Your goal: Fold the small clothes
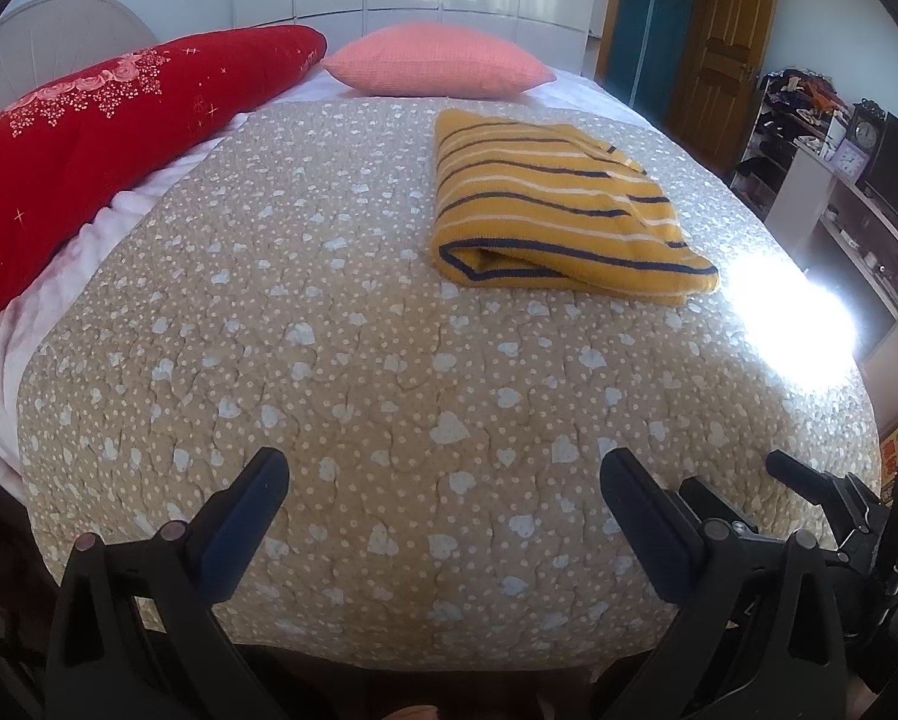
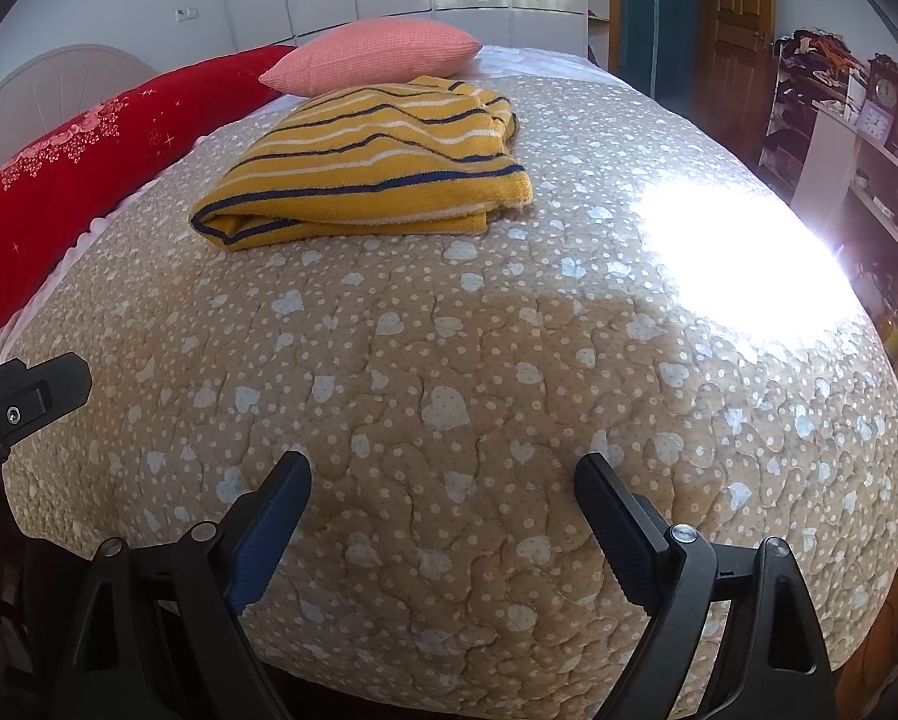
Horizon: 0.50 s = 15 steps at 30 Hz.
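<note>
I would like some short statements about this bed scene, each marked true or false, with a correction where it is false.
1. The yellow striped garment lies folded on the heart-patterned quilt. True.
2. The left hand-held gripper is shut on the garment. False: its jaws stand open above bare quilt, apart from the garment.
3. The right hand-held gripper is open and holds nothing. True.
4. The pink pillow rests on top of the garment. False: it lies beyond the garment, toward the far end of the bed.
5. The red cushion lies along the left side of the bed. True.
</note>
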### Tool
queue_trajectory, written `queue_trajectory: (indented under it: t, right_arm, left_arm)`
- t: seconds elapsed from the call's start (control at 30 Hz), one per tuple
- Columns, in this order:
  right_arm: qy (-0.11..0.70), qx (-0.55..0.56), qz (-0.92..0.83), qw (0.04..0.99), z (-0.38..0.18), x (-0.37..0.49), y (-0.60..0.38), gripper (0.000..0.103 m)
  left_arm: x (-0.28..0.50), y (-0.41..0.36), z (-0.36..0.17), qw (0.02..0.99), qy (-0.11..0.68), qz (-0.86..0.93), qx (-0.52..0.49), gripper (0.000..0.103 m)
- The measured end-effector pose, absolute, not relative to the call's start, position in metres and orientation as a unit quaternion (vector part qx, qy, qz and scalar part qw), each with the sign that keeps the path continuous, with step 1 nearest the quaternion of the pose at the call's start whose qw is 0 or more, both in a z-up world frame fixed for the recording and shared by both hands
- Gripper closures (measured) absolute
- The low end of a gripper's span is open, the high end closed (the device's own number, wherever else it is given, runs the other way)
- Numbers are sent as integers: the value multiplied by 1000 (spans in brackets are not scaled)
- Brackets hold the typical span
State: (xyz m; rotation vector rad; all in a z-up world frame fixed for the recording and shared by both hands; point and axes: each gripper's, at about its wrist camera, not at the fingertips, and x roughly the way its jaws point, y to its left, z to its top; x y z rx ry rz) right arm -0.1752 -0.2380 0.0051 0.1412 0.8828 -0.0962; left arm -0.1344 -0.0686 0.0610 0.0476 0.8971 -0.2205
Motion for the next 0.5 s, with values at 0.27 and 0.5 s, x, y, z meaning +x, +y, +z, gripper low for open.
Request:
queue_trajectory:
  t: [0.27, 0.5]
  right_arm:
    - [424, 69, -47, 902, 4, -176, -235, 10]
    - [421, 63, -48, 903, 3, -177, -231, 10]
  left_arm:
    - [-134, -67, 56, 892, 440, -105, 19, 0]
    - [-132, -63, 51, 888, 448, -101, 13, 0]
